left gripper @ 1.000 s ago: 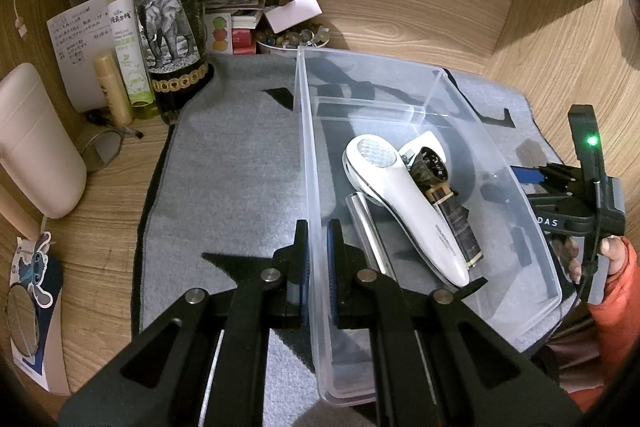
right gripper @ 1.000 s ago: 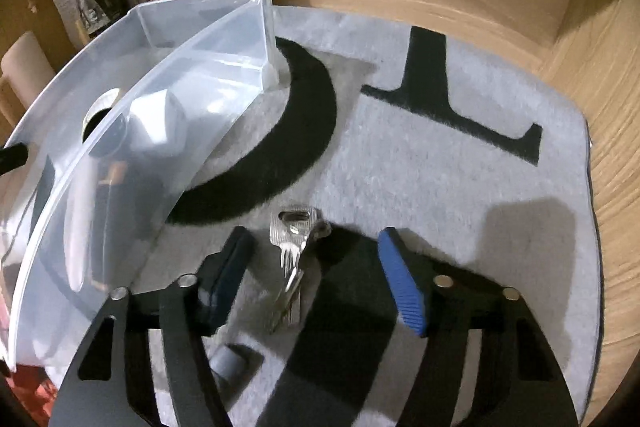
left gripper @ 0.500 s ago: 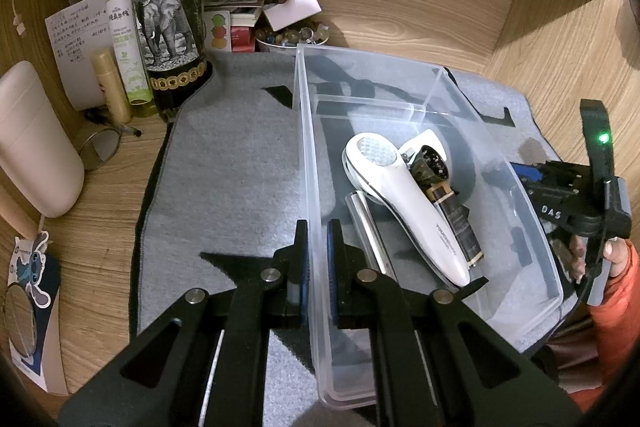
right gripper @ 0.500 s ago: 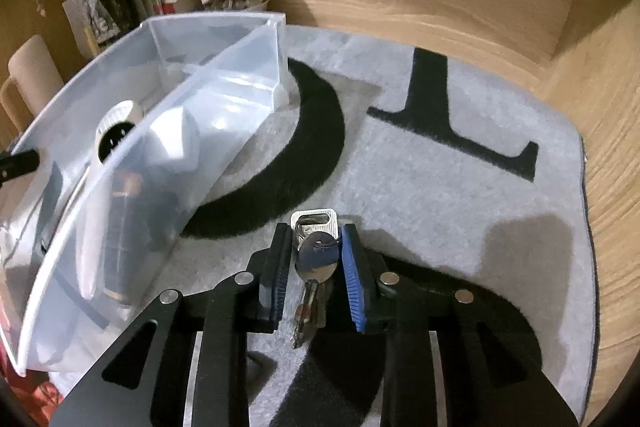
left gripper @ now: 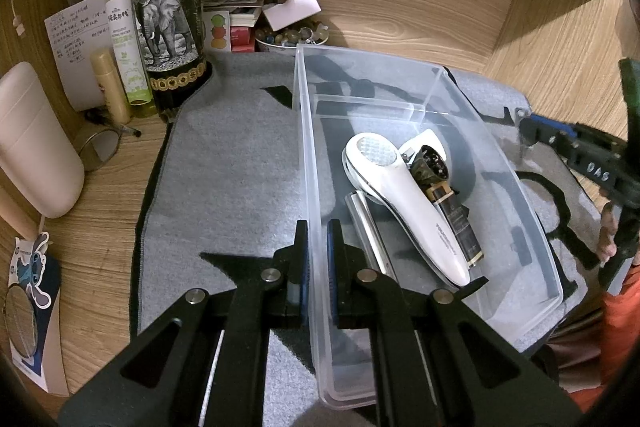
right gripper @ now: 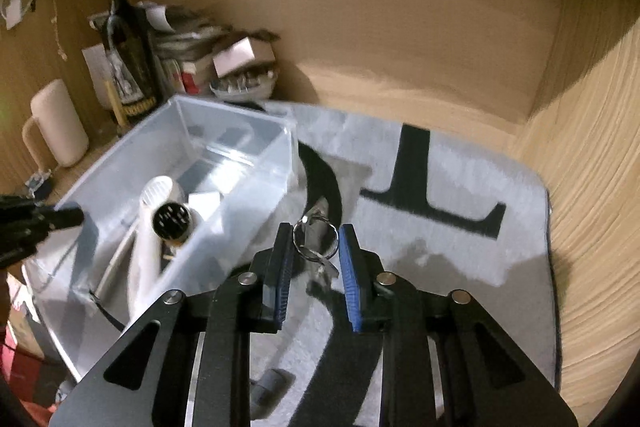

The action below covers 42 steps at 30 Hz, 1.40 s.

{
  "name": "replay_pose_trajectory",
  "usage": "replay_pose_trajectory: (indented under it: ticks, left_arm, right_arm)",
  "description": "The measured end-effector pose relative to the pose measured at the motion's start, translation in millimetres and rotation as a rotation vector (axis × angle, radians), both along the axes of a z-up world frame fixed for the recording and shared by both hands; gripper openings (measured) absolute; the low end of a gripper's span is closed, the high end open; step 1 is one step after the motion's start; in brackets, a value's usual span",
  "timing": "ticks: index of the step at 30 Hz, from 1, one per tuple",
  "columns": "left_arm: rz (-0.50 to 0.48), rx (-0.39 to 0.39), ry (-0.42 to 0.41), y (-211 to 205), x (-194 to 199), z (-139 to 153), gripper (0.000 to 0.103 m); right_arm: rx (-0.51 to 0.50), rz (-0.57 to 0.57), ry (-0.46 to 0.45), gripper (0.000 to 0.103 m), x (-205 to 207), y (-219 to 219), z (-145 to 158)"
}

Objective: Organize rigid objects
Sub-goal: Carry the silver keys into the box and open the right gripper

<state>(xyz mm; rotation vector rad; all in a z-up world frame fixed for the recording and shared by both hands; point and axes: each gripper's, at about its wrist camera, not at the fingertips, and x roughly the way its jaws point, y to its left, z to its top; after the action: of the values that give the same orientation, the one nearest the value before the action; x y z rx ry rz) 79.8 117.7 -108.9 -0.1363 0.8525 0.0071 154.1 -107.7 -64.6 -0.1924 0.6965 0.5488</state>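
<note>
Now lifting keys toward the clear bin.

Left view: left gripper (left gripper: 317, 259) pinching the near wall of the clear plastic bin (left gripper: 536, 227), holding it steady on the gray mat (left gripper: 232, 163); white hair dryer (left gripper: 404, 203) and a dark bottle (left gripper: 456, 223) already lying inside. Right view: right gripper (right gripper: 314, 255) raised above the mat, pads a little apart, with the bunch of keys (right gripper: 316, 235) caught between them by the ring, just beside the bin's right wall. Best to squeeze snug, carry slowly over the wall, keep the bin pinned, then let go low in a bare spot.
</note>
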Motion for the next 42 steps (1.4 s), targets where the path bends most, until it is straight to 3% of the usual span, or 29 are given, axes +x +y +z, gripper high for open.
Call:
replay_pose_trajectory:
  ticks: [11,19,24,32,42]
  left_arm:
    - [0.0,0.001,-0.003,0,0,0,0.007]
    - [0.0,0.001,-0.003,0,0,1,0.007]
    - [0.0,0.001,-0.003,0,1,1,0.007]
    - [0.0,0.003,-0.003,0,0,0,0.007]
    - [0.001,0.002,-0.003,0,0,1,0.007]
  right_arm:
    - [0.077,0.053,-0.114,0.021,-27,8,46]
    - [0.093,0.173,-0.166,0.021,-50,31,64]
    - [0.074,0.251,-0.153,0.021,-61,51,57]
    - [-0.018,0.354,-0.062,0.021,-72,89,20]
    - [-0.095,0.398,0.063,0.02,-64,115,-15]
